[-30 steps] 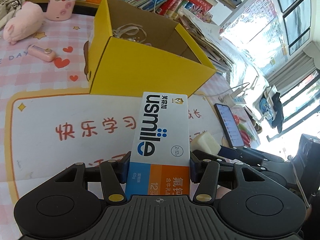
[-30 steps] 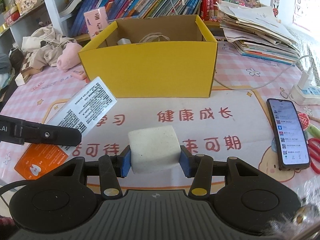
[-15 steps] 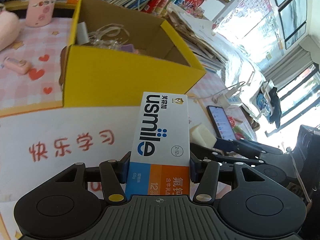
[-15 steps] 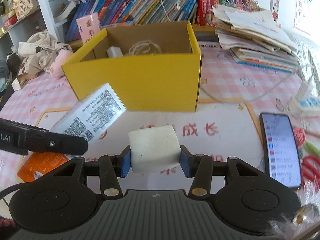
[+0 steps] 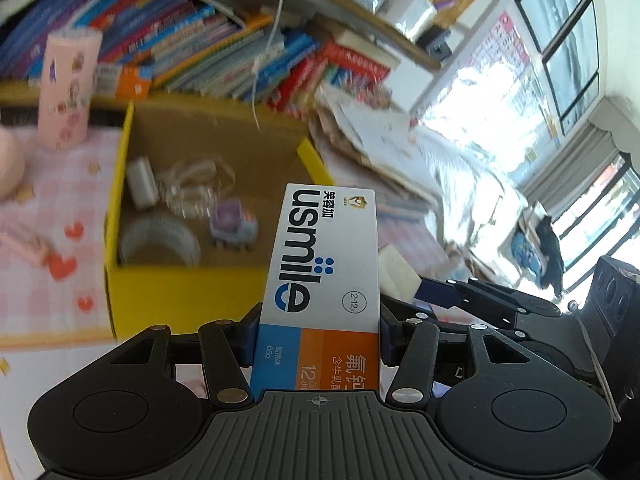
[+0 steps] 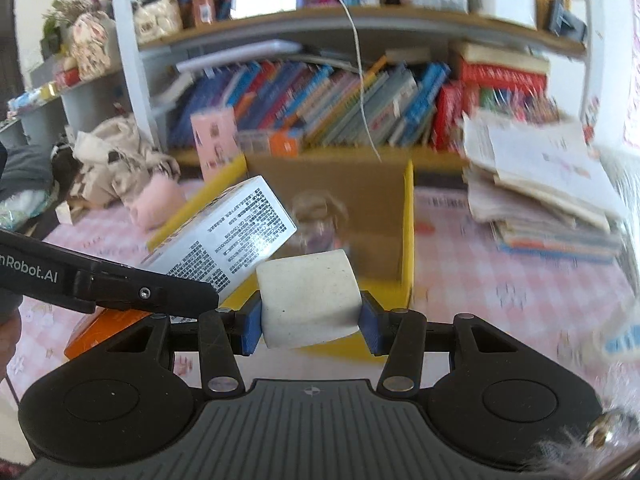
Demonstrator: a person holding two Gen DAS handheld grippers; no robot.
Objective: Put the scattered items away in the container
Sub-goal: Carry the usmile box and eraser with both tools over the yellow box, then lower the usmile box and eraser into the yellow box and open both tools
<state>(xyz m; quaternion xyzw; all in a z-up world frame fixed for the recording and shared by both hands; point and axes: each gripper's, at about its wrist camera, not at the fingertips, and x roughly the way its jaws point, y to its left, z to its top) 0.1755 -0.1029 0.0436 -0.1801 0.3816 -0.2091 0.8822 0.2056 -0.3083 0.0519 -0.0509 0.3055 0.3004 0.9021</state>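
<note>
My left gripper [image 5: 318, 334] is shut on a white, blue and orange usmile toothpaste box [image 5: 326, 276], held above the near wall of the yellow cardboard box [image 5: 180, 296]. The toothpaste box also shows in the right wrist view [image 6: 224, 246], tilted over the yellow box's left wall [image 6: 200, 208]. My right gripper [image 6: 310, 320] is shut on a white sponge block [image 6: 308, 298], held just before the yellow box's near edge [image 6: 408, 240]. Inside the box lie a white spool [image 5: 140, 182], a clear plastic item [image 5: 188, 196] and a purple toy [image 5: 232, 228].
A pink cup [image 5: 68, 88] and a pink plush [image 6: 156, 204] stand left of the box. A bookshelf [image 6: 320, 92] rises behind it. A stack of papers and books [image 6: 548, 196] lies at the right. The right gripper's body [image 5: 480, 304] is close beside the left.
Both grippers have risen and moved forward to the yellow box with their loads. The box's inside is now visible from above in the left wrist view.
</note>
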